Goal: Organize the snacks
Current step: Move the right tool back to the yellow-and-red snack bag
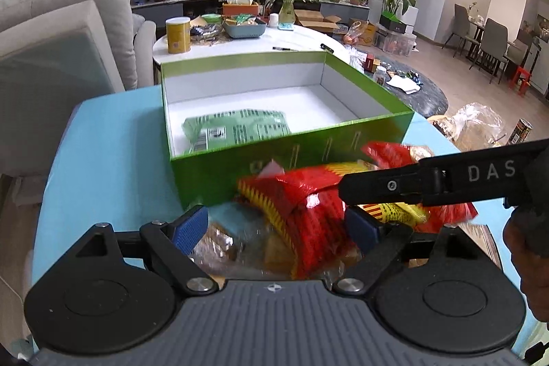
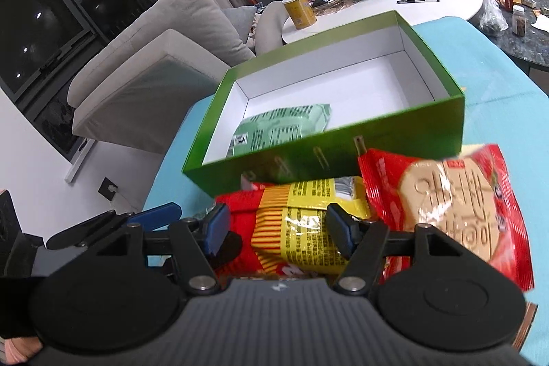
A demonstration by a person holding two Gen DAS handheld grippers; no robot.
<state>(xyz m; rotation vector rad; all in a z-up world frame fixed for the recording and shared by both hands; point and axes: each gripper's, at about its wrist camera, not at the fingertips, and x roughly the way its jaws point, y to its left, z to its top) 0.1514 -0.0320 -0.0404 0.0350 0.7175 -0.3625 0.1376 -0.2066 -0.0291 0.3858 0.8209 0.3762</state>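
Observation:
An open green box [image 1: 274, 167] with a white inside stands on the blue tablecloth [image 1: 113, 143]. A green packet [image 1: 236, 129] lies in it at the near left. In front of the box is a pile of snacks. My right gripper [image 2: 279, 230] is shut on a red-and-yellow packet [image 2: 302, 228]. A red cookie packet [image 2: 456, 204] lies just to its right. My left gripper [image 1: 274, 227] stands open over a clear-wrapped snack [image 1: 240, 246] and the same red-and-yellow packet [image 1: 308, 211]. One finger [image 1: 394, 186] of the right gripper crosses in from the right.
Behind the box is a white round table [image 1: 302, 40] with a yellow canister [image 1: 178, 35], a blue basket [image 1: 245, 30] and pens. A grey sofa [image 1: 68, 33] stands at the left. Bagged goods [image 1: 477, 126] and a can [image 1: 521, 131] sit at the right.

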